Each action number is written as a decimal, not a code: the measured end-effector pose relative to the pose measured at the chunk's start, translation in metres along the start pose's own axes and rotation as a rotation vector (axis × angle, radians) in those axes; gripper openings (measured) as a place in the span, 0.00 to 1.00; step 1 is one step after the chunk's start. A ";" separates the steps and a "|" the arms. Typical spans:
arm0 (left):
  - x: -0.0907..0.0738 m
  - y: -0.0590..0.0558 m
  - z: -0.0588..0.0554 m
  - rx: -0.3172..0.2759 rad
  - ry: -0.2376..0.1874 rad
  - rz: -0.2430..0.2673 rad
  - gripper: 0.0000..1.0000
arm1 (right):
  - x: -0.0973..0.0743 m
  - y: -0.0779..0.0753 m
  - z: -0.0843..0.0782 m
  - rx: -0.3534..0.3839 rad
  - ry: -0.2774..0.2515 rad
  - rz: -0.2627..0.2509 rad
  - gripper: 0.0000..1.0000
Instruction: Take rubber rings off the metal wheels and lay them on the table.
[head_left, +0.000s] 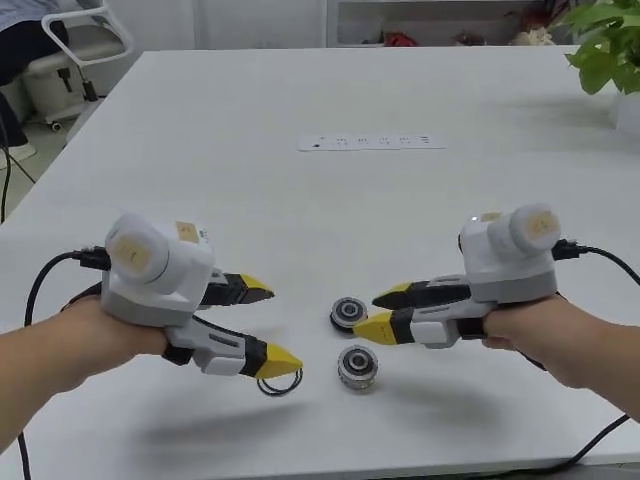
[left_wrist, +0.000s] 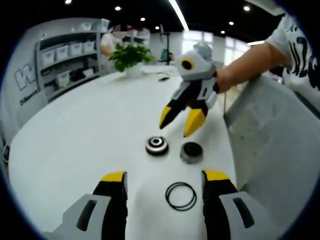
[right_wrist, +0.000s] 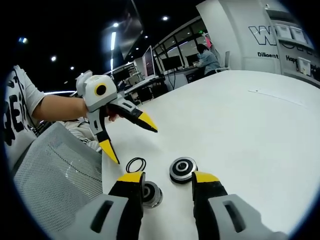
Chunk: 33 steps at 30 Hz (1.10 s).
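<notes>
The left claw (head_left: 272, 325) is released: we see its two yellow-tipped jaws spread wide, with nothing held between them. The right claw (head_left: 368, 314) is also released, with its jaws apart and empty. Both claws hover low over the white table (head_left: 400, 200), and their tips point toward each other.

One black rubber ring (head_left: 280, 383) lies flat on the table under the tip of the left claw's nearer jaw. In the left gripper view the rubber ring (left_wrist: 181, 196) lies in the gap between the jaws of the left claw (left_wrist: 165, 176), closer to the right-hand jaw. We cannot tell whether the ring touches that jaw.

The first metal wheel (head_left: 349, 312) lies just ahead of the right claw's tips. In the right gripper view the first metal wheel (right_wrist: 183, 169) sits in line with the gap of the right claw (right_wrist: 168, 176), ungripped. The second metal wheel (head_left: 358, 366) lies just beside the right claw's nearer jaw, on the person's side. The two wheels are near each other but apart.
</notes>
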<state>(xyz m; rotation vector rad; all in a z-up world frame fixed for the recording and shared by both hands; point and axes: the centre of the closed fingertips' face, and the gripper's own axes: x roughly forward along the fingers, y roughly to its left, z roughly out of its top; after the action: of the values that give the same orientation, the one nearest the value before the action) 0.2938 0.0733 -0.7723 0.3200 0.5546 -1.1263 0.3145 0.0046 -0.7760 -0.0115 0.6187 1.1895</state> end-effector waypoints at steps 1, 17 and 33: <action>0.000 0.001 0.000 -0.002 -0.001 0.000 0.61 | 0.000 -0.001 0.000 -0.004 0.000 -0.004 0.35; 0.012 0.000 0.005 -0.005 -0.005 -0.008 0.57 | 0.001 -0.007 -0.008 -0.035 0.027 -0.033 0.30; 0.029 0.006 0.014 -0.003 0.005 -0.008 0.52 | 0.005 -0.015 -0.009 -0.041 0.039 -0.060 0.28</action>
<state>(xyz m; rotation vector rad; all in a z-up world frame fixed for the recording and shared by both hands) 0.3119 0.0467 -0.7775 0.3178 0.5624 -1.1327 0.3249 0.0000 -0.7906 -0.0878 0.6242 1.1457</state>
